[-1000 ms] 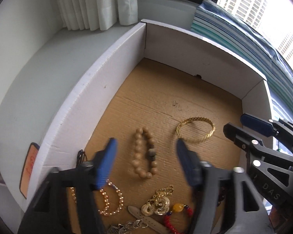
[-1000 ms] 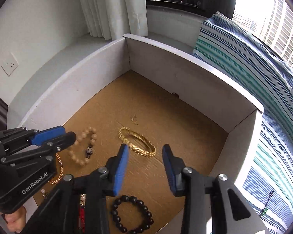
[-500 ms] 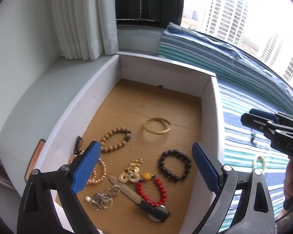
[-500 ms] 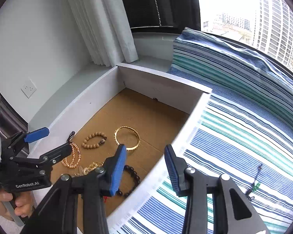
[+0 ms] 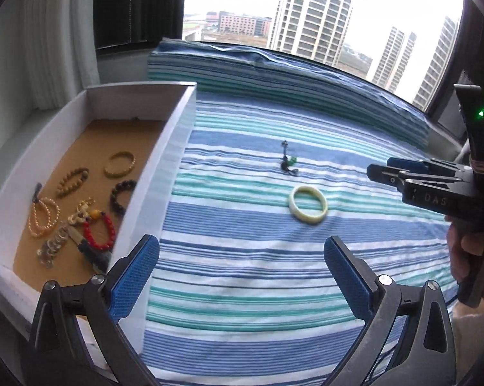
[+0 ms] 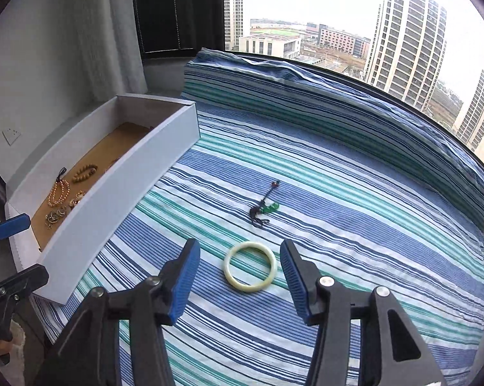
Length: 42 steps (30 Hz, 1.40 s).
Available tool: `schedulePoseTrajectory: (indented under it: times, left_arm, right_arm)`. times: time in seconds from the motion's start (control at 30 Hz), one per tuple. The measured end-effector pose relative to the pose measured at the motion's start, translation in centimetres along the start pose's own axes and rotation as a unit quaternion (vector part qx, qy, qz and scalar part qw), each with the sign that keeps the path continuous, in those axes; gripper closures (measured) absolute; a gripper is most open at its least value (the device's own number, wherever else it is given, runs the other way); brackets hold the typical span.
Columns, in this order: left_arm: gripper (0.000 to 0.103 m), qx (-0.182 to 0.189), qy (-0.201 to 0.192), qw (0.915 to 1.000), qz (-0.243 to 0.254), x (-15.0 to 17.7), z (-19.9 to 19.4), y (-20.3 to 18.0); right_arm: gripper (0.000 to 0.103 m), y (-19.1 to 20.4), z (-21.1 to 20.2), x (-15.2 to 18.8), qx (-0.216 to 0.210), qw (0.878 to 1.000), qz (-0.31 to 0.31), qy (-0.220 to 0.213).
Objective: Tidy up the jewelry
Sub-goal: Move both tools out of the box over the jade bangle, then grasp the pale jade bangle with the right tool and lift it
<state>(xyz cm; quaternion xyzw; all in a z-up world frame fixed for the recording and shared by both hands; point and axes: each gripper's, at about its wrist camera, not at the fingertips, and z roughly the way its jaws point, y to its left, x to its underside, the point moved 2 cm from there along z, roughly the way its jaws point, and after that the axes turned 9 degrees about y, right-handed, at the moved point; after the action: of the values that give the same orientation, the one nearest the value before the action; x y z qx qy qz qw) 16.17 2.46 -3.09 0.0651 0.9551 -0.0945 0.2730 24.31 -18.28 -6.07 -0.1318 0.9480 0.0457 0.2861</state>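
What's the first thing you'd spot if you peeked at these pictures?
Probably the pale green bangle lying alone on the striped blue bedspread, framed by the open right tongs. Beyond it lies a dark cord with green beads. To the left, a white box holds many bracelets, with tall towers outside the window.

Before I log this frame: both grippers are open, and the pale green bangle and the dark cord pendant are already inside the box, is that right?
Not quite: the pale green bangle and dark cord pendant lie on the striped bedspread, outside the box, as the right wrist view shows. Both grippers are open.
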Motion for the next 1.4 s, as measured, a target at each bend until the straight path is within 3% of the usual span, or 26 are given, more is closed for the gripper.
schedulePoseTrajectory:
  times: [0.17, 0.47, 0.73, 0.83, 0.97, 1.23, 1.33, 1.4]
  left_arm:
    - [0.001, -0.007, 0.03, 0.9995, 0.01, 3.4, 4.6, -3.4]
    - [0.001, -0.055, 0.011, 0.9981, 0.025, 5.0, 10.1, -4.8]
    - [0.001, -0.09, 0.024, 0.995, 0.036, 5.2, 13.7, -4.4]
    - [0.001, -0.092, 0.036, 0.9943, 0.039, 5.4, 14.7, -4.4]
    - [0.001, -0.081, 0.038, 0.9954, 0.034, 5.3, 14.8, -4.2]
    - [0.001, -0.07, 0.041, 0.9964, 0.022, 5.4, 14.8, -4.0]
    - [0.001, -0.073, 0.041, 0.9964, 0.018, 5.5, 14.7, -4.0]
    - [0.001, -0.071, 0.04, 0.9965, 0.02, 5.6, 14.6, -4.0]
  right_arm:
    - [0.05, -2.4, 1.7, 7.0, 0.021, 0.999, 0.044, 0.015]
    - [0.05, -4.1, 6.3, 14.9, 0.064, 0.992, 0.101, 0.042]
    - [0.05, -5.1, 9.3, 16.2, 0.072, 0.987, 0.139, 0.039]
    - [0.039, -5.2, 9.5, 16.3, 0.087, 0.986, 0.144, 0.015]
    - [0.034, -5.3, 9.5, 16.5, 0.091, 0.984, 0.151, -0.006]
    - [0.027, -5.5, 9.7, 16.4, 0.088, 0.984, 0.154, -0.004]
    - [0.015, -5.2, 10.0, 16.3, 0.08, 0.986, 0.145, 0.002]
    - [0.015, -5.1, 10.0, 16.2, 0.081, 0.986, 0.143, 0.003]
